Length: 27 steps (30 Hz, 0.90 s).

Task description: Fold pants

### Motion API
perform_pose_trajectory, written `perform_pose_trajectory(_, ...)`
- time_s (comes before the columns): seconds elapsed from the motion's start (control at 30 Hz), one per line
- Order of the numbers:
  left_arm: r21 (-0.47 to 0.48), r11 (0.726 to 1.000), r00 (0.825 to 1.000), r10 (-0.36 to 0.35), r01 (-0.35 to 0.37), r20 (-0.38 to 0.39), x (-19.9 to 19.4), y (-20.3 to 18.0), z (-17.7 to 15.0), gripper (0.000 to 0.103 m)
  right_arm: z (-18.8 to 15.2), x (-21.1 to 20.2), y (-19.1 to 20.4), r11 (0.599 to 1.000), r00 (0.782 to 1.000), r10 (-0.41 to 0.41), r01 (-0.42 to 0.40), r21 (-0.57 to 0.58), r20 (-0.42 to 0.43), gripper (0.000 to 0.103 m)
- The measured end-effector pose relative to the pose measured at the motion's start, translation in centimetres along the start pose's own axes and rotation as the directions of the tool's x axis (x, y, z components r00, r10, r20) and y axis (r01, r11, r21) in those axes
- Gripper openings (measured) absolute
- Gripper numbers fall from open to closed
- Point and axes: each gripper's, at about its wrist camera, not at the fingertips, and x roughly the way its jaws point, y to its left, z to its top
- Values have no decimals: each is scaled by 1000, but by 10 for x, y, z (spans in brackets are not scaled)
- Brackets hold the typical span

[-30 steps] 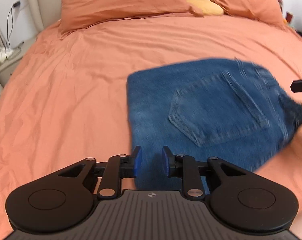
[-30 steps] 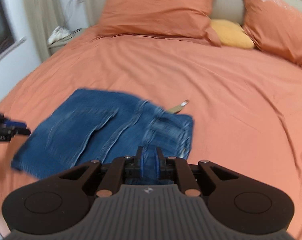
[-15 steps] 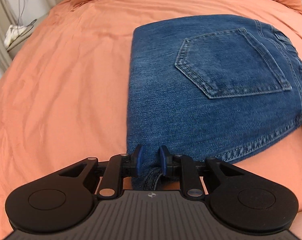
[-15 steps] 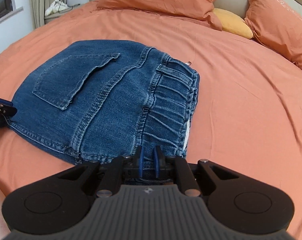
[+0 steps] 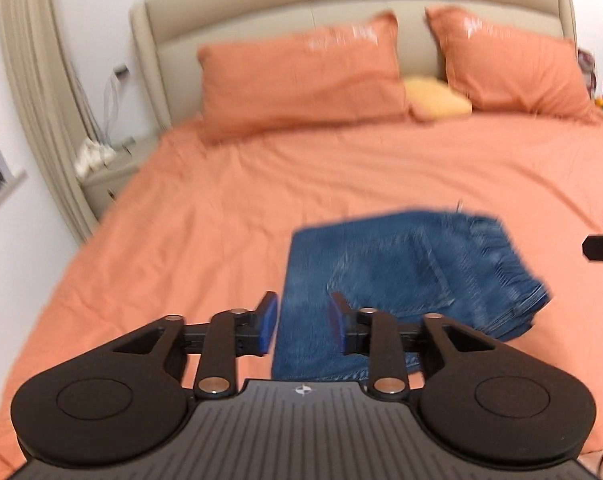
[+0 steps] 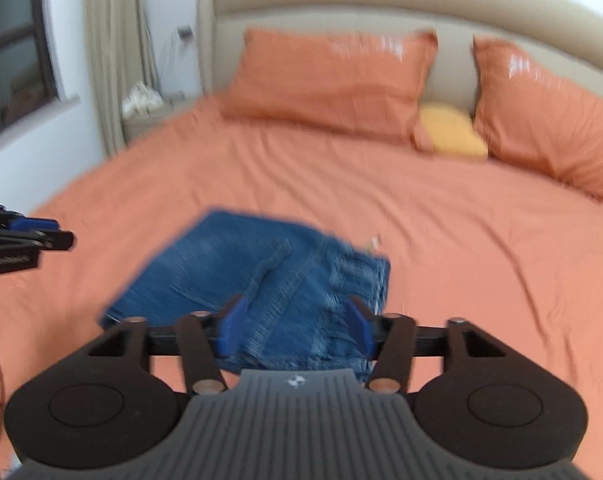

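Both hand-held grippers released, lifting off folded pants [image 5: 401, 276].

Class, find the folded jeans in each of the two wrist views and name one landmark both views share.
Left wrist view: the folded jeans lie right of centre, beyond the open left claw.
Right wrist view: the folded jeans lie left of centre, on the orange bedspread.
Shared landmark: the small yellow pillow between the orange pillows.

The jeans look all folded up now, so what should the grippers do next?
Probably just back away. The jeans lie folded on the bed, and both the left gripper and right gripper have just been opening, with nothing pinched between their fingers.
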Motion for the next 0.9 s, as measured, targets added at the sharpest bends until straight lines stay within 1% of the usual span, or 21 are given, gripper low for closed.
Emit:
perform_pose_trajectory(0.03,-6,1000,1000,9,-9,26,-12,-7,4,53,1,-16,4,1000,999,9,-9,-1,32,64)
perform_pose_trajectory(0.1,-24,1000,997,6,-5,82,-39,-16,5,60,0,-47,11,1000,995,18,-18,2,96,69)
perform_pose_trajectory(0.17,-46,999,990,-9,16,139,-62,-23,2,67,-4,-77,18,1000,987,25,-26,4,161,72)
perform_pose_trajectory(0.2,-56,998,986,-9,18,164,-73,-27,-1,71,-8,-90,22,1000,981,25,-27,7,191,78)
perform_pose_trajectory(0.27,-74,997,978,31,-16,204,-90,-35,-8,74,-17,-113,30,1000,971,16,-19,11,237,87)
perform_pose_trajectory(0.33,-94,993,971,93,-74,222,-103,-42,-16,83,-27,-134,39,1000,961,-5,4,5,275,89)
perform_pose_trajectory(0.37,-104,989,966,123,-102,226,-108,-44,-21,84,-34,-143,43,1000,955,-19,19,6,296,92)
perform_pose_trajectory(0.43,-123,981,956,173,-147,235,-114,-49,-31,87,-48,-156,50,999,944,-40,39,9,326,92)
perform_pose_trajectory(0.47,-132,978,954,187,-160,233,-117,-50,-37,87,-54,-161,53,999,944,-43,42,10,328,93)
perform_pose_trajectory(0.5,-134,978,954,190,-163,231,-118,-52,-42,87,-60,-164,55,999,944,-48,45,16,327,95)
perform_pose_trajectory(0.57,-130,980,959,176,-150,223,-121,-57,-53,88,-72,-169,58,999,943,-43,36,27,331,97)
perform_pose_trajectory(0.6,-128,982,963,167,-143,211,-121,-59,-58,90,-78,-170,59,999,943,-43,34,32,330,97)
perform_pose_trajectory(0.7,-130,984,976,142,-121,165,-117,-64,-72,91,-94,-165,61,998,951,-54,45,37,305,97)
perform_pose_trajectory(0.77,-126,985,984,132,-117,121,-109,-66,-81,91,-103,-158,63,998,959,-65,56,40,276,97)
perform_pose_trajectory(0.9,-128,985,991,120,-113,52,-95,-72,-95,91,-118,-142,60,995,972,-76,61,74,224,97)
